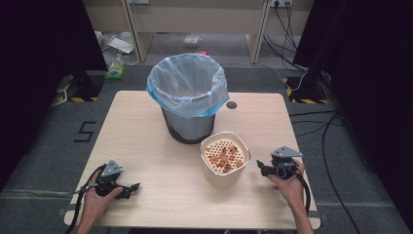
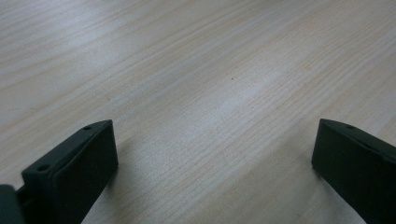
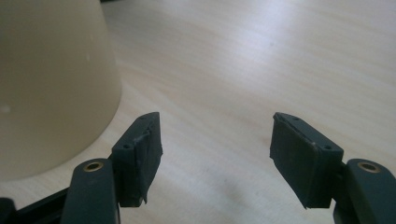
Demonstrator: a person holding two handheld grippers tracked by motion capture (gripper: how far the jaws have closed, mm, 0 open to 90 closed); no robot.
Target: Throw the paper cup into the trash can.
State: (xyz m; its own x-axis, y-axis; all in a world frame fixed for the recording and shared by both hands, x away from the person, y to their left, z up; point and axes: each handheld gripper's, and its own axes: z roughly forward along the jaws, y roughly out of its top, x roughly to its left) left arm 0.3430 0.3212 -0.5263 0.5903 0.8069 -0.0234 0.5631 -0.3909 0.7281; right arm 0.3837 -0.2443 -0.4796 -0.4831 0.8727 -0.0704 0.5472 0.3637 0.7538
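A cream container (image 1: 225, 161) with a perforated insert holding orange-brown bits stands on the wooden table (image 1: 146, 141), just in front of a grey bin (image 1: 188, 97) lined with a pale blue bag. My left gripper (image 1: 132, 187) rests near the table's front left, open, with bare wood (image 2: 210, 116) between its jaws. My right gripper (image 1: 260, 167) lies at the front right, a short way right of the container, also open with nothing between its jaws. The container's cream wall (image 3: 51, 84) stands close to the left of the right gripper (image 3: 215, 140).
A round cable hole (image 1: 232, 105) sits in the table behind the bin. Beyond the table lie floor clutter (image 1: 117, 68), cables (image 1: 311, 122) and black stands. Dark curtains flank both sides.
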